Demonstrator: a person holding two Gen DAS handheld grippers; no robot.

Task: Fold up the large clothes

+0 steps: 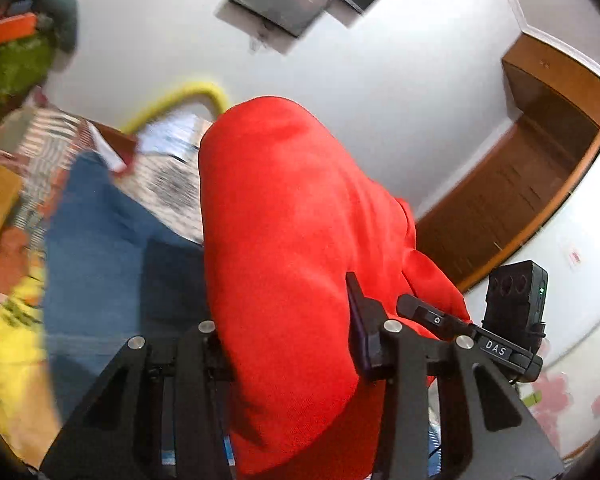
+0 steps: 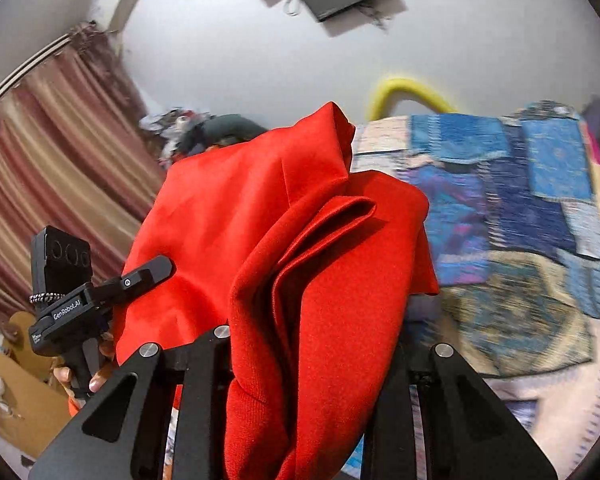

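Right now, closest to me, my left tool (image 1: 292,344) is pinching the red cloth (image 1: 284,216). The cloth goes down between its two fingers and bulges up in front of the camera. My right tool (image 2: 312,360) is also pinching the red cloth (image 2: 300,240), and on this side I can see a few layers bunched together in the grip. So both tools hold the same cloth, one at each end, and it hangs in the air between them.

In the right view I can see my left tool off to the side, with a bit of the person's hand (image 2: 80,380) under it.

A little farther out is the bed (image 2: 520,320) with its patchwork cover. The red cloth is lifted above it, not lying on it. A blue cloth (image 1: 100,248) shows below in the left view.

Far back are the white wall, a striped curtain (image 2: 52,168) and a wooden door frame (image 1: 540,152).

I think the folding is only partly done. The cloth looks doubled over, but it is not laid flat or neat yet. It may need more folds before it is done.
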